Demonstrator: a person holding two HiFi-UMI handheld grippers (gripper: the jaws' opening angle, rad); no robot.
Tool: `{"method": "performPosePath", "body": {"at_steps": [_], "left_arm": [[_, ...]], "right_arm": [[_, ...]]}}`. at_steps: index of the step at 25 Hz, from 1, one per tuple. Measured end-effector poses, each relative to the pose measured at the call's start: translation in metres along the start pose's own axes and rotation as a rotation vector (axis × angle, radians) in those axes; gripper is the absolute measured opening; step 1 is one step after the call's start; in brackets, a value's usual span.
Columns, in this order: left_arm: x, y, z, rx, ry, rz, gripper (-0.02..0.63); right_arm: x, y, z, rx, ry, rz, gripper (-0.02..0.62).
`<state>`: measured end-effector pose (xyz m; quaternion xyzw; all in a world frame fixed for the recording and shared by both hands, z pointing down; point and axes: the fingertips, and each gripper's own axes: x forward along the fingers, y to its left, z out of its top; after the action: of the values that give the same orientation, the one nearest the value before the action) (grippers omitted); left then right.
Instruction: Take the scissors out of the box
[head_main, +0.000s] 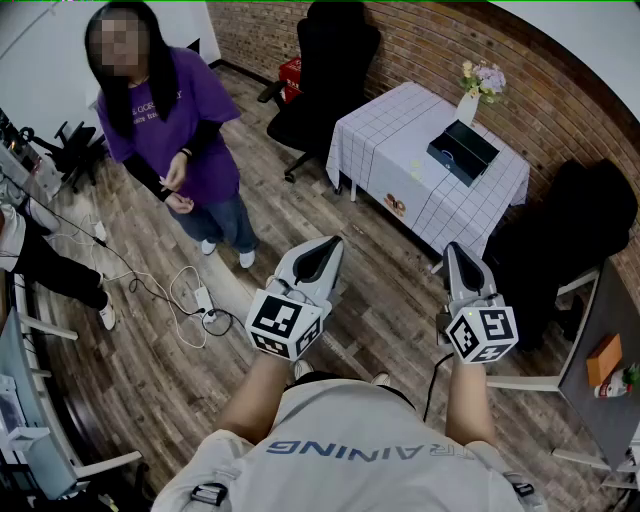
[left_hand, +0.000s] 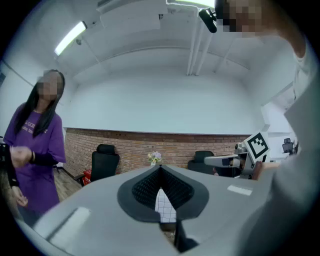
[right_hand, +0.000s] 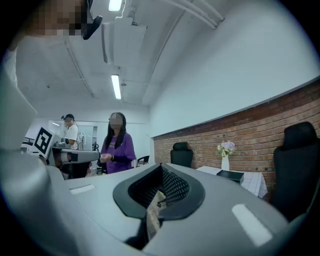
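Observation:
A dark open box (head_main: 462, 152) lies on a table with a white checked cloth (head_main: 392, 150) by the brick wall, well ahead of me; it also shows small in the right gripper view as the box (right_hand: 231, 175). No scissors are visible in any view. My left gripper (head_main: 333, 243) and right gripper (head_main: 455, 248) are held level in front of my body over the wooden floor, far short of the table. Both point toward it. The left gripper (left_hand: 160, 167) and the right gripper (right_hand: 161, 166) have their jaws together with nothing between them.
A person in a purple top (head_main: 170, 130) stands on the floor at the left. A black office chair (head_main: 325, 70) stands left of the table and another dark chair (head_main: 580, 230) to its right. A vase of flowers (head_main: 472, 98) stands beside the box. Cables (head_main: 190, 300) trail across the floor.

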<state>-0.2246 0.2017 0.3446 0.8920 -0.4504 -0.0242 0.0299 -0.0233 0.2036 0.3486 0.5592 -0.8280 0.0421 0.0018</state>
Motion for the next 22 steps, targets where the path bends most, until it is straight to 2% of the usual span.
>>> {"method": "performPosePath", "body": {"at_steps": [12,18,22], "left_arm": [[0.004,-0.004,-0.003,-0.018,0.008,-0.002,0.003],[0.007,-0.009,-0.01,-0.013,0.031,-0.008,0.003],[0.015,-0.016,-0.006,-0.009,0.035,-0.003,0.003]], "right_arm": [[-0.003,-0.006,-0.004,0.007,0.009,-0.007,0.014],[-0.006,-0.008,-0.006,0.021,0.002,0.037,0.015],[-0.011,-0.023,-0.003,0.021,-0.004,0.032,0.015]]}}
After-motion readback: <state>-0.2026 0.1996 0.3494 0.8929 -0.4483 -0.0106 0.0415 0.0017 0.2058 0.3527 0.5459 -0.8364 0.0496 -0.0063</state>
